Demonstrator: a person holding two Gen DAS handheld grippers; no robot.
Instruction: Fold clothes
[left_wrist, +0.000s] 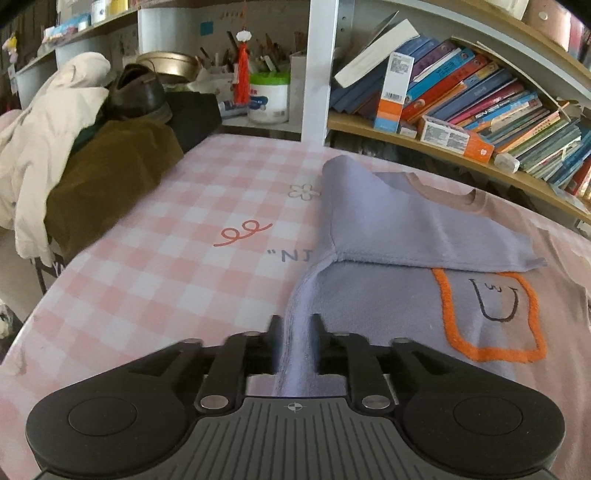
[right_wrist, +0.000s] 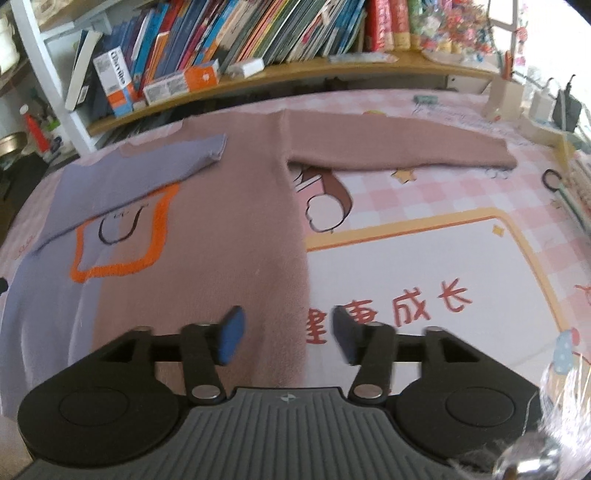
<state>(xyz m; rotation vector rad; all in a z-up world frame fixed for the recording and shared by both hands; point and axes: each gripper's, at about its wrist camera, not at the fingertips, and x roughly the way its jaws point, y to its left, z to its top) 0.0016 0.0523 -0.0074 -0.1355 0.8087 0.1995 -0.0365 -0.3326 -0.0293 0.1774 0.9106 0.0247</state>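
A two-tone sweater, lavender on one half and dusty pink on the other (right_wrist: 236, 206), lies flat on the checked tablecloth (left_wrist: 147, 258), with an orange-outlined patch (left_wrist: 491, 317) on its chest. Its lavender sleeve (left_wrist: 399, 221) is folded across the chest. My left gripper (left_wrist: 295, 332) is shut on the sweater's lavender side edge, which runs up between the fingers. The pink sleeve (right_wrist: 399, 140) stretches out flat to the right. My right gripper (right_wrist: 286, 328) hovers open over the pink side edge near the hem, holding nothing.
A heap of cream and brown clothes (left_wrist: 74, 147) with a dark shoe (left_wrist: 136, 92) sits at the table's left. Bookshelves (left_wrist: 480, 103) line the back edge. A black ring (right_wrist: 553, 181) and desk clutter (right_wrist: 535, 107) lie at the far right. Crinkled plastic (right_wrist: 565, 406) shows bottom right.
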